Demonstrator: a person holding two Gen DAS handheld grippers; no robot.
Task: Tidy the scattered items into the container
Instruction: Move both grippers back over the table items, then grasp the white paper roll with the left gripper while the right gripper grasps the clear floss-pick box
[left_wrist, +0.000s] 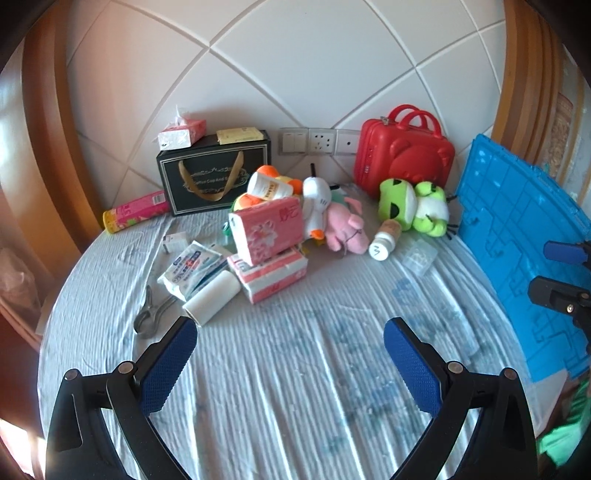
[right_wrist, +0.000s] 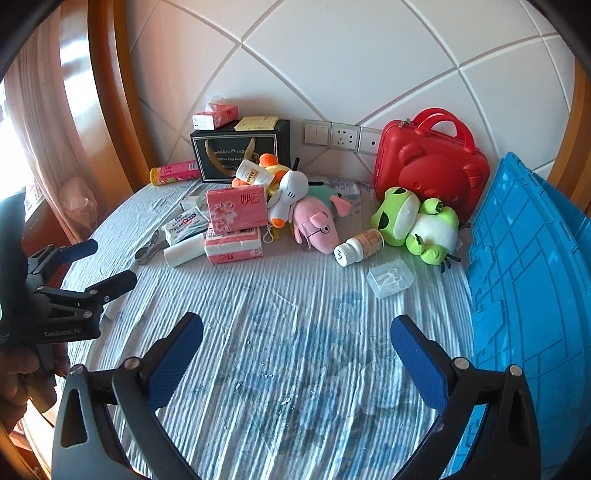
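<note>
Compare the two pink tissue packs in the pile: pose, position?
The upper tissue pack stands on edge, flower print facing the cameras; the lower tissue pack lies flat on the bedsheet. The upper one leans on the lower one and the toys behind; the lower one touches the white roll. Both are pink and white soft packs, apparently unopened.

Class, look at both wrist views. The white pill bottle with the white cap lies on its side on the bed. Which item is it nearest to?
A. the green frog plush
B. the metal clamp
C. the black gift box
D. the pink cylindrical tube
A: the white pill bottle lies right beside the green frog plush, far from the items along the left side.
</note>
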